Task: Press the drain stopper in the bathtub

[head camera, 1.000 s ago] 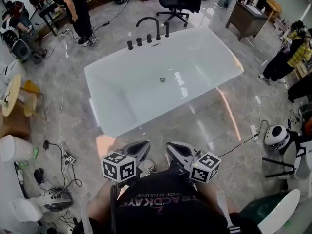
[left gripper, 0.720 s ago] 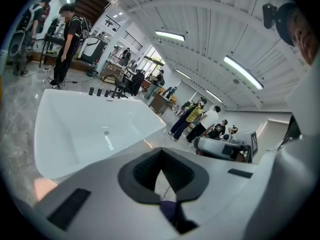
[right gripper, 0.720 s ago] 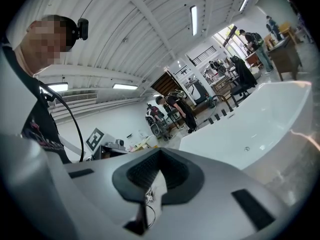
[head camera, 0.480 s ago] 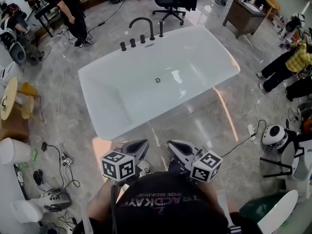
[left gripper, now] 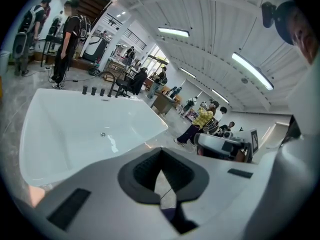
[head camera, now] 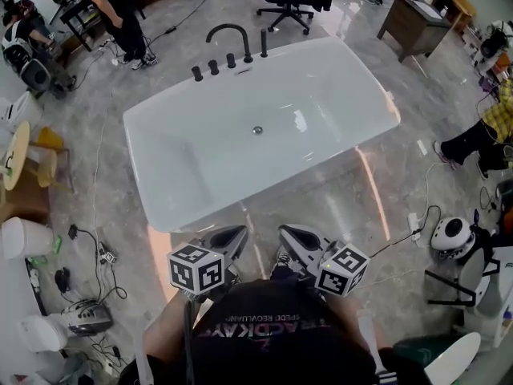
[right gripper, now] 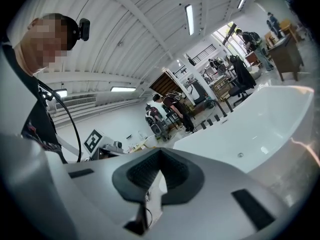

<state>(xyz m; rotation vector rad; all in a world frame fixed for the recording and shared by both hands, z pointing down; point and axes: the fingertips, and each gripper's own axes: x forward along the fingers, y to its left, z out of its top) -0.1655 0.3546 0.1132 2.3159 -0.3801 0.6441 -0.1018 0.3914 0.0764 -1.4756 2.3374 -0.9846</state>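
- The white rectangular bathtub (head camera: 184, 167) fills the upper middle of the head view. Its small round metal drain stopper (head camera: 257, 130) sits uncovered on the tub floor, just above frame centre.
- A black arched faucet (head camera: 228, 32) stands on the far rim, at the top.
- The left gripper (head camera: 232, 237) and right gripper (head camera: 290, 235) hover side by side at lower centre over the grey marble floor (head camera: 337, 207), well apart from the stopper.
- Both tongs are pressed together at the tips, with nothing between them.
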